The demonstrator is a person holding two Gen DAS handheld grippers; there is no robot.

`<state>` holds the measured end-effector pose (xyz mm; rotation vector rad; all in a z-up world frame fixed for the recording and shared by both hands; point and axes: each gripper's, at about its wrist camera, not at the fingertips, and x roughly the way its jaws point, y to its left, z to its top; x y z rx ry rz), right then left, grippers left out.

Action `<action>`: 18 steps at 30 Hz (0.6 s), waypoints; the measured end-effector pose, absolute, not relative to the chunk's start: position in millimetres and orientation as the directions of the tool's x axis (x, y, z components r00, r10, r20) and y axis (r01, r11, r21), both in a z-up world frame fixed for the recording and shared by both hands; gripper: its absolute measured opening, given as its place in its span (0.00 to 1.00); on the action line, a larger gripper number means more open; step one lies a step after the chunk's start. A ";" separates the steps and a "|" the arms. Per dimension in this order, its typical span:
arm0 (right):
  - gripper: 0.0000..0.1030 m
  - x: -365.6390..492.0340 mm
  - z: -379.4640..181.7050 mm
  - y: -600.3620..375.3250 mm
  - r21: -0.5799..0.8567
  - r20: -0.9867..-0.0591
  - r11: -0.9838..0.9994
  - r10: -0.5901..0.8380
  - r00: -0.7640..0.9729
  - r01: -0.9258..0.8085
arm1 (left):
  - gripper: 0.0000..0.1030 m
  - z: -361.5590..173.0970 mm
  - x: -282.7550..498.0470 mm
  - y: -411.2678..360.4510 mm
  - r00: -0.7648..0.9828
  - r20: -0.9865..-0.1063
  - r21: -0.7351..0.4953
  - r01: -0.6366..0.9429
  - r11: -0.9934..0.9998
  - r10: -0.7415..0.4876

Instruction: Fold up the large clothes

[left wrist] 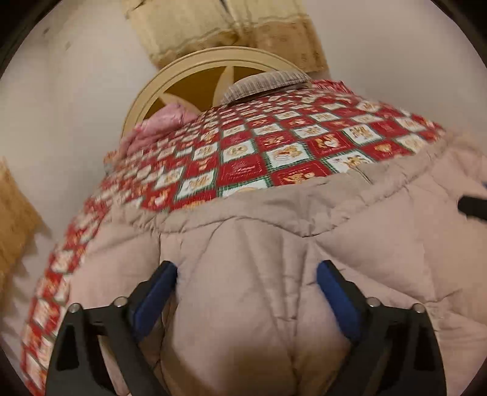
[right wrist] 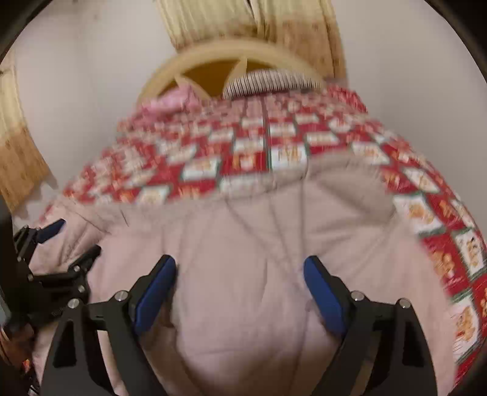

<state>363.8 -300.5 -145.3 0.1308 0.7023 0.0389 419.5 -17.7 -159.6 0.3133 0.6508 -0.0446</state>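
A large pale pink-beige puffer jacket lies spread on a bed with a red, white and green checked quilt. My left gripper is open, its blue pads wide apart over the jacket's padded cloth, which bulges between them. My right gripper is open too, its jaws straddling the jacket in the same way. The left gripper also shows at the left edge of the right wrist view, open over the jacket's left part. Both views are blurred by motion.
The bed has a round cream headboard at the far end, with a pink pillow and a striped grey pillow. Beige curtains hang behind. The quilt drops off at the bed's sides.
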 end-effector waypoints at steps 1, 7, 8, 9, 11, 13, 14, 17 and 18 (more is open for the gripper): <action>0.86 364.7 -149.2 -302.6 0.141 -0.642 0.990 0.085 0.762 0.009 | 0.95 -161.5 420.8 -15.3 0.794 -0.606 0.263 0.135 0.955 0.054; 0.89 370.0 -159.4 -301.0 0.112 -0.670 0.994 0.061 0.740 0.018 | 0.99 -172.3 427.3 -11.5 0.763 -0.645 0.208 0.132 0.969 0.034; 0.89 371.1 -160.9 -299.5 0.113 -0.671 0.993 0.062 0.739 0.019 | 0.99 -173.6 428.5 -14.1 0.762 -0.646 0.206 0.132 0.969 0.033; 0.89 371.6 -162.3 -298.8 0.112 -0.671 0.993 0.060 0.739 0.021 | 0.99 -174.8 429.2 -14.9 0.760 -0.649 0.203 0.132 0.970 0.032; 0.89 372.3 -165.2 -296.7 0.107 -0.672 0.994 0.055 0.738 0.024 | 0.99 -175.8 431.0 -16.1 0.757 -0.653 0.200 0.132 0.971 0.031; 0.90 373.7 -167.6 -294.3 0.095 -0.678 0.995 0.044 0.734 0.028 | 0.99 -177.1 432.0 -16.2 0.755 -0.655 0.199 0.130 0.971 0.033; 0.90 375.4 -168.3 -293.4 0.092 -0.680 0.995 0.041 0.732 0.030 | 0.99 -177.8 432.3 -15.9 0.753 -0.658 0.199 0.131 0.971 0.034; 0.91 378.4 -171.2 -292.5 0.083 -0.692 0.996 0.031 0.722 0.036 | 0.99 -178.9 433.4 -14.6 0.747 -0.664 0.195 0.130 0.972 0.033; 0.91 378.8 -171.9 -292.4 0.082 -0.693 0.996 0.030 0.720 0.038 | 0.99 -179.2 434.1 -14.9 0.745 -0.667 0.195 0.130 0.972 0.034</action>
